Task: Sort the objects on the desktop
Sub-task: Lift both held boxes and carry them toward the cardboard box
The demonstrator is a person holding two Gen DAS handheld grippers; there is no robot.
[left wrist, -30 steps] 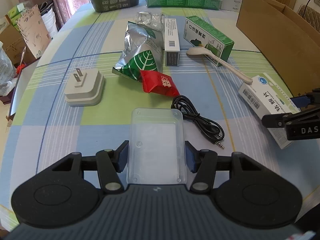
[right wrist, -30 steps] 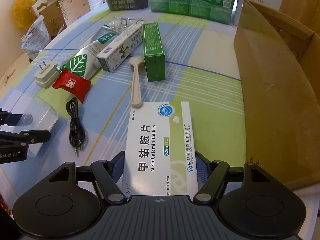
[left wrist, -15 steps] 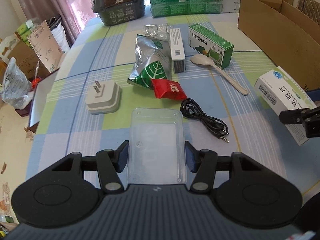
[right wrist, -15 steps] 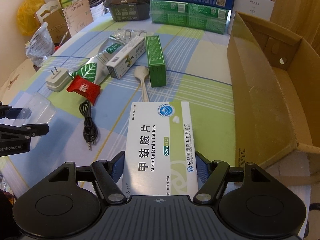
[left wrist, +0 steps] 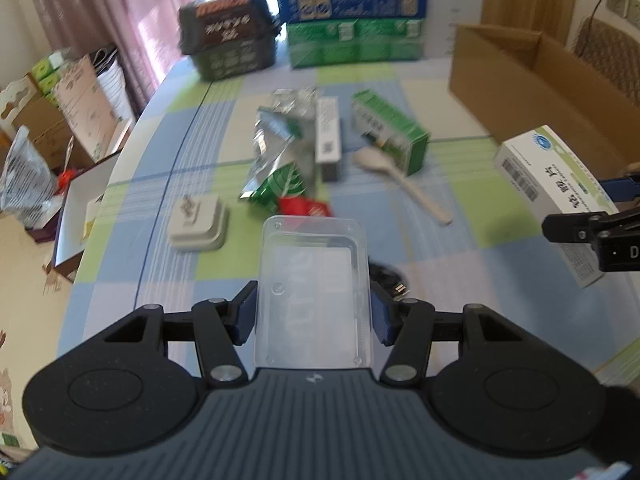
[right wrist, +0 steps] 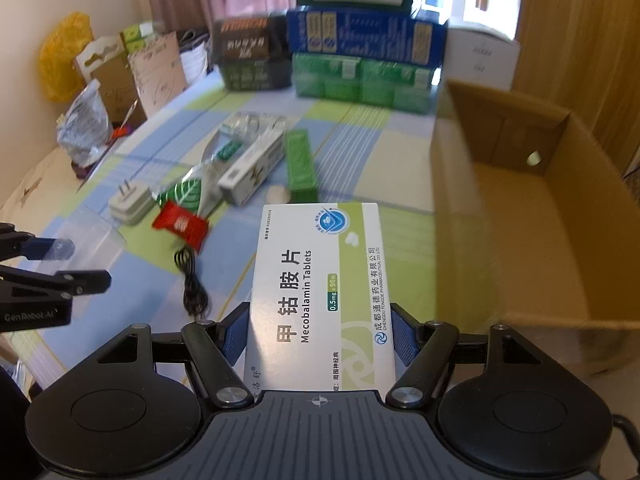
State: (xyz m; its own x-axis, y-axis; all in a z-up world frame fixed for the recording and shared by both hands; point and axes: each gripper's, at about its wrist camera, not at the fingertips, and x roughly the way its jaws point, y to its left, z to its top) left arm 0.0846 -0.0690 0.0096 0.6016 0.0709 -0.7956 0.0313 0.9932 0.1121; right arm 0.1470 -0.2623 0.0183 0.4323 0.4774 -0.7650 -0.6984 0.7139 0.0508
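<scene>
Left gripper (left wrist: 313, 316) pinches clear plastic tray (left wrist: 313, 280), held above checked tablecloth (left wrist: 132, 272). Right gripper (right wrist: 320, 338) pinches Mecobalamin tablet box (right wrist: 316, 292) off the table; open cardboard box (right wrist: 532, 216) at its 2 o'clock, charger plug (right wrist: 130, 202) at 10 o'clock.

matte black plastic left gripper (left wrist: 313, 312) and matching right gripper (right wrist: 319, 336): blue pads, silver screws, ribbed grey base at 6 o'clock.

The clear plastic case (left wrist: 314, 292) hides most of the black cable (left wrist: 390, 280); the boxes' (left wrist: 352, 0) print is blurred.
</scene>
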